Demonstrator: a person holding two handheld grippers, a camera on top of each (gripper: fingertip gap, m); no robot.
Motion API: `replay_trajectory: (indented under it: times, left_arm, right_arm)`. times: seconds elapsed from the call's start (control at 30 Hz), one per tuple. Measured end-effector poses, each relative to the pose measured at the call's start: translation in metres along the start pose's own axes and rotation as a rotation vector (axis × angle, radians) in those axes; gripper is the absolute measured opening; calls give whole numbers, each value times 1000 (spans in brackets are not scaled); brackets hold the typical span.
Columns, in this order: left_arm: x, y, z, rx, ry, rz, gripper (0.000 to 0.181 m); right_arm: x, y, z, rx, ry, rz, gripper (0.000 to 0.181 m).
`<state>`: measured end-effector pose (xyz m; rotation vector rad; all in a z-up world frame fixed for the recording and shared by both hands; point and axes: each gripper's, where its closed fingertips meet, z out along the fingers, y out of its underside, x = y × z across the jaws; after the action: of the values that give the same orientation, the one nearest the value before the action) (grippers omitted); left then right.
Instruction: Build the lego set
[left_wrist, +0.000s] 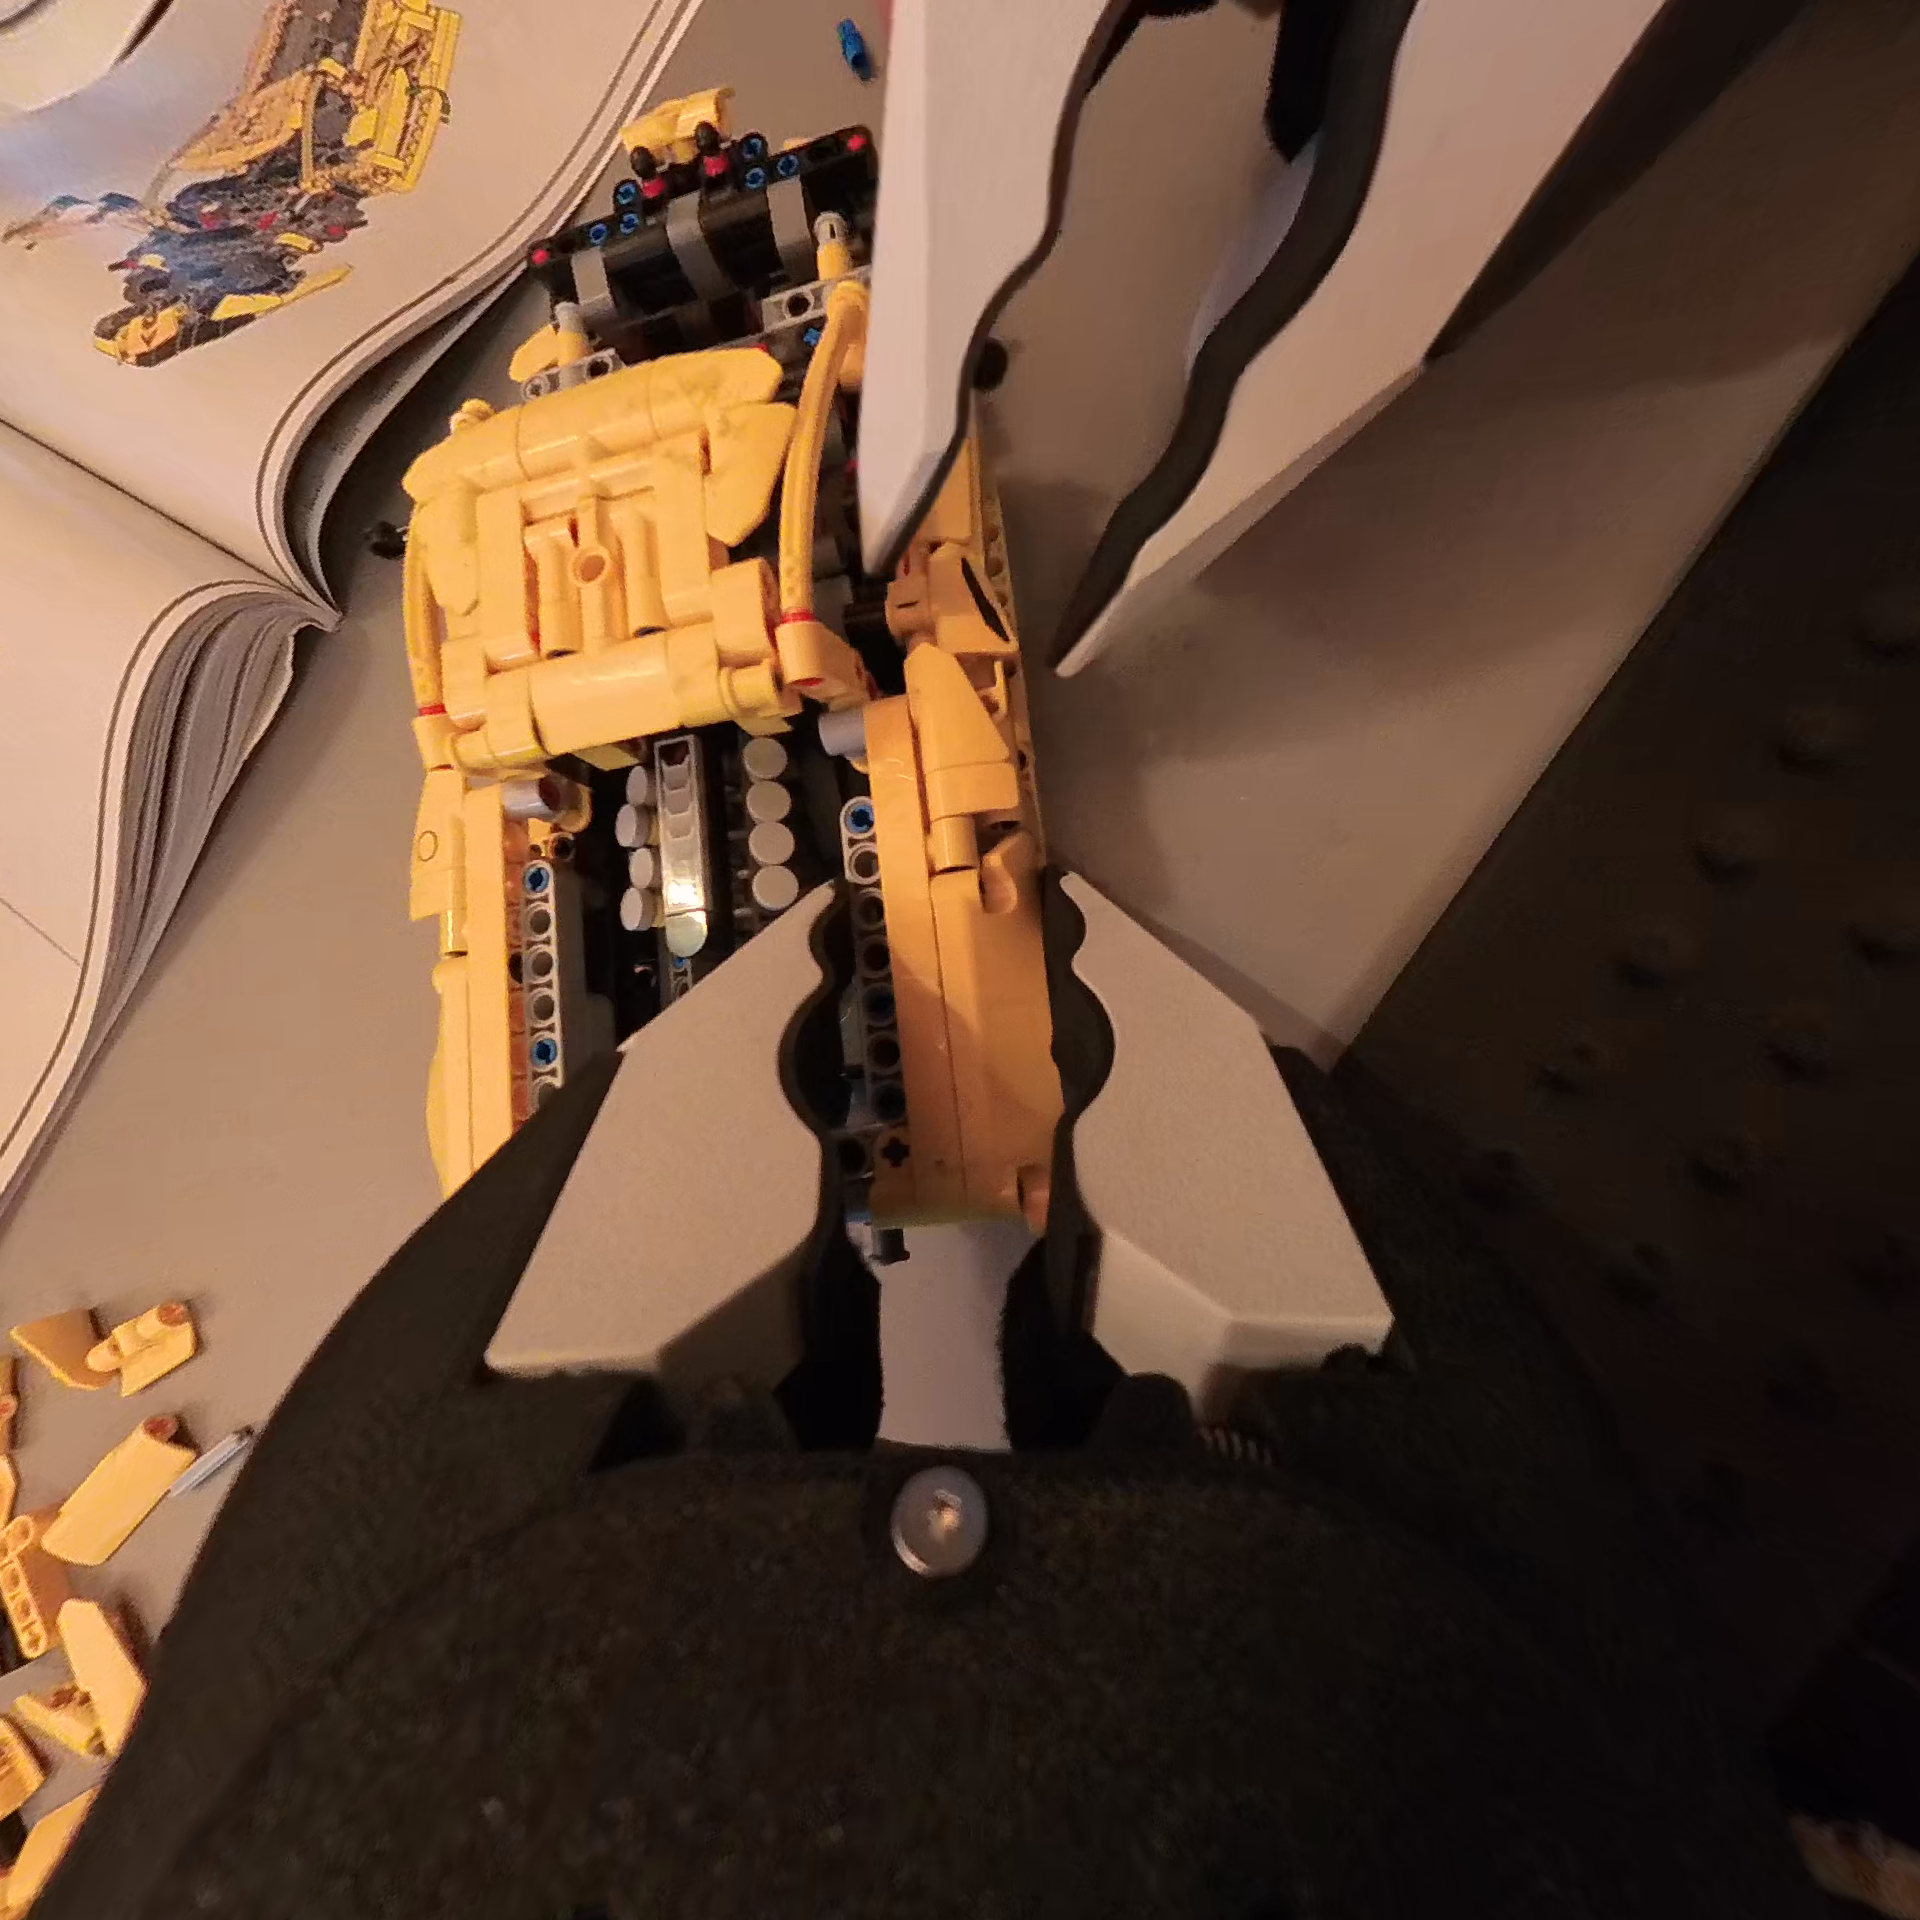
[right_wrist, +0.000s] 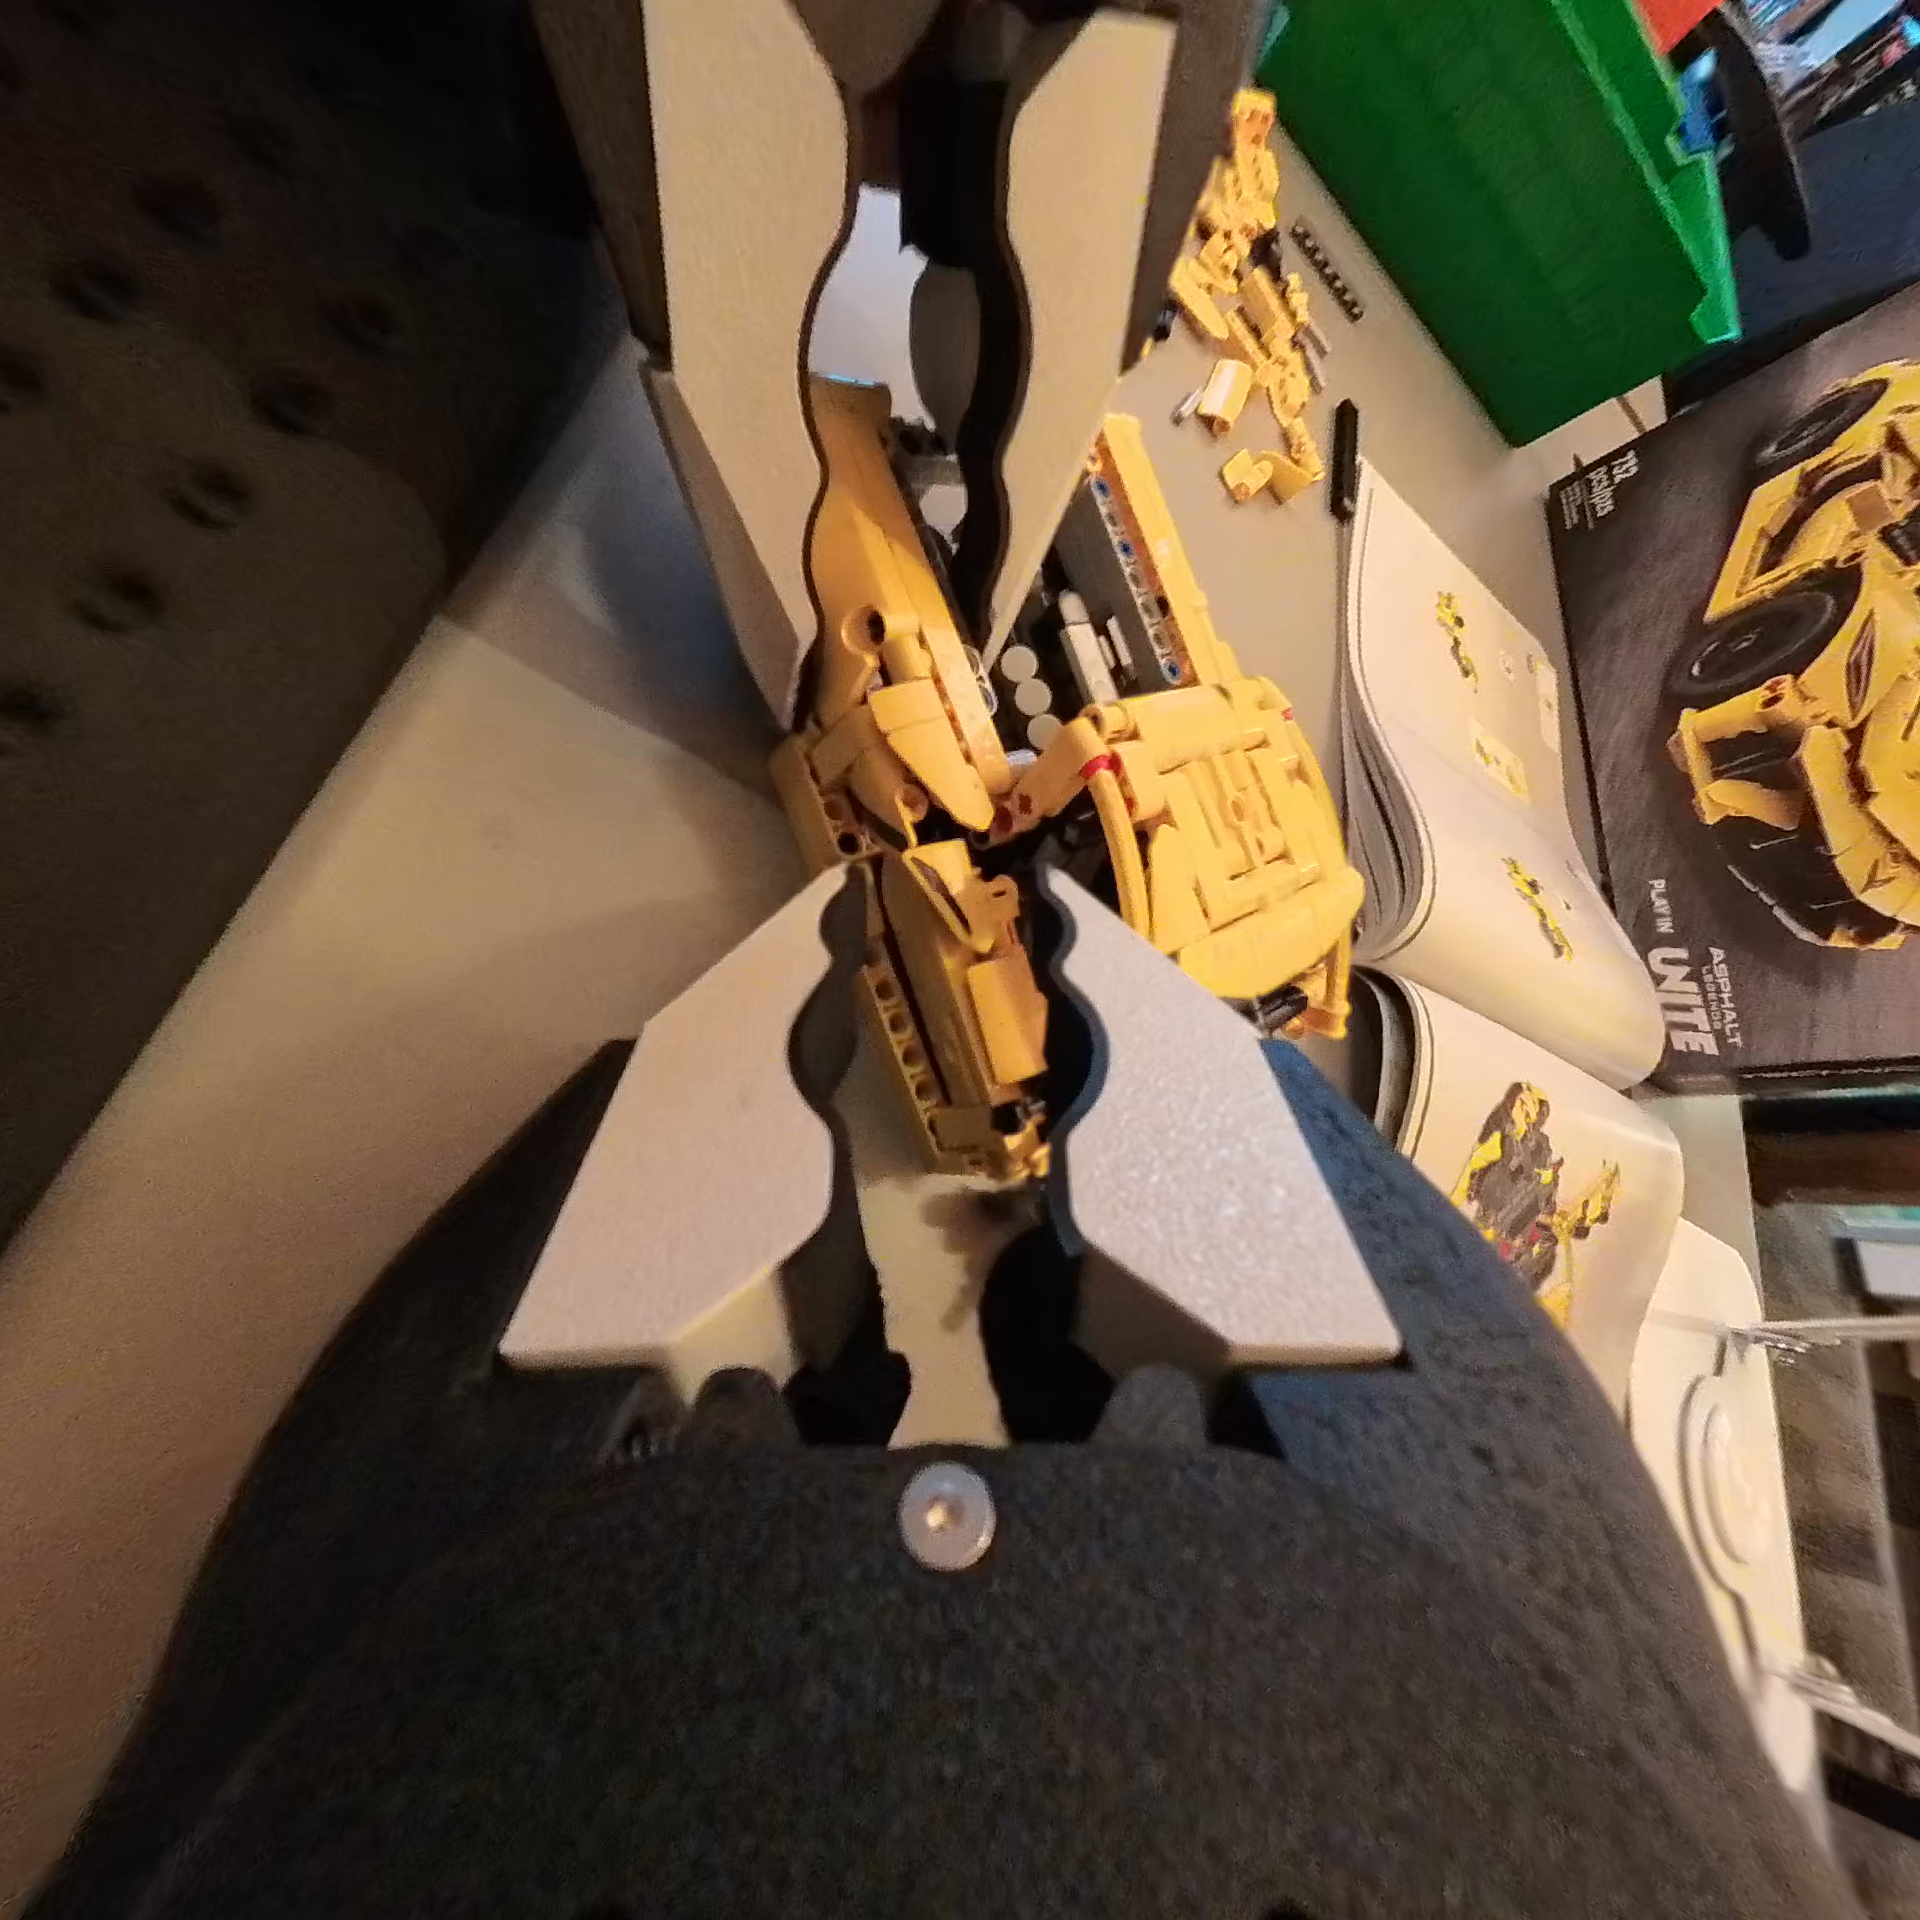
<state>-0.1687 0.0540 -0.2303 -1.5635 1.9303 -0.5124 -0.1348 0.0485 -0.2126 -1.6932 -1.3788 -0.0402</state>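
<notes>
I am working on a half-built yellow lego car (left_wrist: 623, 665) that lies on a pale table (left_wrist: 260, 1195), near its right-hand edge, beside an open instruction booklet (left_wrist: 156, 540). To do this step well, I judge I should keep one end braced while the other presses the side panel squarely home, without twisting the thin yellow hoses. My left gripper (left_wrist: 940, 1049) has its jaws narrowed around the near end of the car's yellow side panel (left_wrist: 966, 997), both pads touching it. My right gripper (right_wrist: 945, 1029) is likewise closed to a narrow gap on the far end of that same side, clamping a yellow and black section. Loose yellow pieces (left_wrist: 94, 1486) lie at the near left.
</notes>
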Motion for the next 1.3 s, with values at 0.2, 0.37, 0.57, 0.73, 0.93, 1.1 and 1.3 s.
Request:
replay_trajectory:
  times: [0.2,0.37,0.57,0.73,0.93,1.1,1.3]
  left_arm:
    - [0,2,-2,-8,34,22,36]
    - [-2,6,-4,-24,58,68,36]
    - [-3,7,-4,-15,74,100,36]
    - [-9,10,-5,-33,93,146,36]
    - [-15,8,-1,-28,121,119,36]
    - [-19,6,2,2,157,125,36]
    - [-24,5,4,17,188,169,36]
  right_arm:
    - [1,3,9,-45,-37,-51,26]
    - [-2,0,3,-37,-115,-7,15]
    - [-1,-10,3,-1,-153,46,27]
    - [0,-7,7,-123,-227,-36,26]
    - [-8,-4,0,-326,-306,32,47]
    - [0,9,2,-387,-101,-74,50]
    - [6,17,13,-437,-73,-108,40]
